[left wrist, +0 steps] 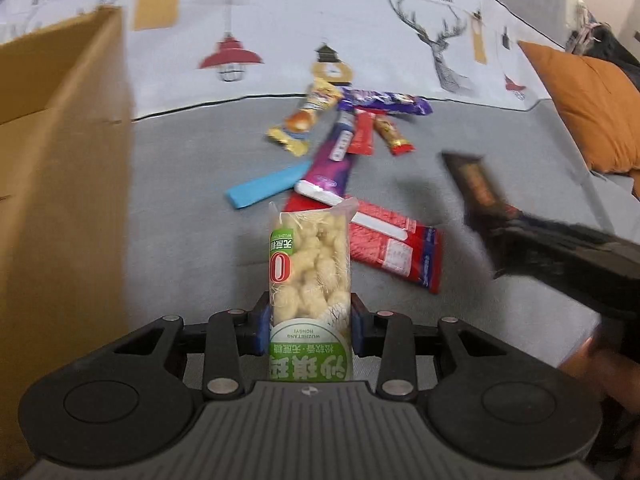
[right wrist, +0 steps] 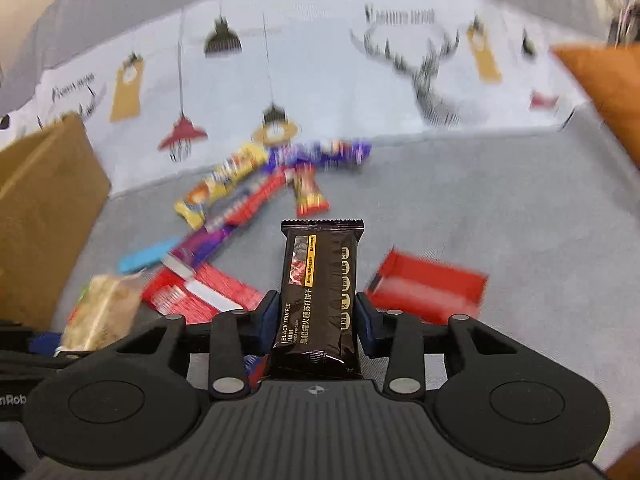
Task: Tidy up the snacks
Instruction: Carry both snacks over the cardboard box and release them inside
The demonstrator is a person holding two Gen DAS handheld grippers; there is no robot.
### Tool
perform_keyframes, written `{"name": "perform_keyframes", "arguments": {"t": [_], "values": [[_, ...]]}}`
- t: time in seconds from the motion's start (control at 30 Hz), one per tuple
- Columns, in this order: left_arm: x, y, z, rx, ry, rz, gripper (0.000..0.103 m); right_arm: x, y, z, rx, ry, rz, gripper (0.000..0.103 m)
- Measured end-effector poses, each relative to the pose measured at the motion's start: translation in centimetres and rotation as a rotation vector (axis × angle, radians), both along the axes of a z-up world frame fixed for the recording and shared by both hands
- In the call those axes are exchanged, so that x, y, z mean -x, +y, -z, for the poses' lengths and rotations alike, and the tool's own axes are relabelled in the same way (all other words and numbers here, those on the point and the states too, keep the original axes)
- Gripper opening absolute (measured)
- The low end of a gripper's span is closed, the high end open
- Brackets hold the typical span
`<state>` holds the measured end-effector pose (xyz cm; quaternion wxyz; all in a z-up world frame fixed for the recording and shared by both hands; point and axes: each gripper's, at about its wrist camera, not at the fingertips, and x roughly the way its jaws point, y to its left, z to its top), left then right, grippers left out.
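Observation:
My left gripper (left wrist: 310,328) is shut on a clear pack of pale puffed snacks with a green label (left wrist: 310,272), held above the grey sofa seat. My right gripper (right wrist: 316,320) is shut on a black truffle ham cracker pack (right wrist: 320,292); that pack shows blurred at the right of the left wrist view (left wrist: 476,184). The puffed snack pack shows at lower left of the right wrist view (right wrist: 100,312). Several loose snack bars (left wrist: 352,128) lie in a pile on the seat, with a blue bar (left wrist: 268,188) and a red pack (left wrist: 392,244) nearer.
A cardboard box (left wrist: 60,184) stands at the left, also in the right wrist view (right wrist: 40,208). An orange cushion (left wrist: 588,108) lies at the right. A red open tray-like box (right wrist: 428,284) sits on the seat. A printed cloth (left wrist: 280,32) covers the sofa back.

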<state>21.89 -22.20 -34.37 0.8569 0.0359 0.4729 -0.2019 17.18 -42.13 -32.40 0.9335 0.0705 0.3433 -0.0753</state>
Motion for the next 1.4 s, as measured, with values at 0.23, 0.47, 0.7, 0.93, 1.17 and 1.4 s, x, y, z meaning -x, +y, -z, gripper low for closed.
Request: {"name": "perform_keyframes", "arguments": {"t": [0.23,0.47,0.7,0.93,1.17,1.4], "values": [[2.7,3.9,-7.0,0.082,-0.117,-0.035,0.041,3.9,3.7,-5.6,0.058,-0.08,-0.015,0.042],[5.9,9.3,-15.2,0.182,-0.248,-0.102,0.041,6.8,9.4,-12.4,0.077,-0.171,-0.112,0.042],[10.8,14.9,-23.5,0.222,-0.454,-0.129,0.041,10.3,17.7,-20.5,0.119,-0.323,-0.288,0.042],[16.5,21.7,-29.3,0.256,-0.602,-0.212,0.041,14.1,23.8,-25.7,0.12,-0.459,-0.447,0.042],[17.2,25.0,-29.7,0.292,-0.641,-0.261,0.041,14.5,26.2,-27.1,0.103,-0.509,-0.484,0.042],[10.9,25.6,-22.8,0.263,-0.459,-0.342,0.041,11.0,25.3,-24.2,-0.003,-0.413,-0.471,0.042]]}}
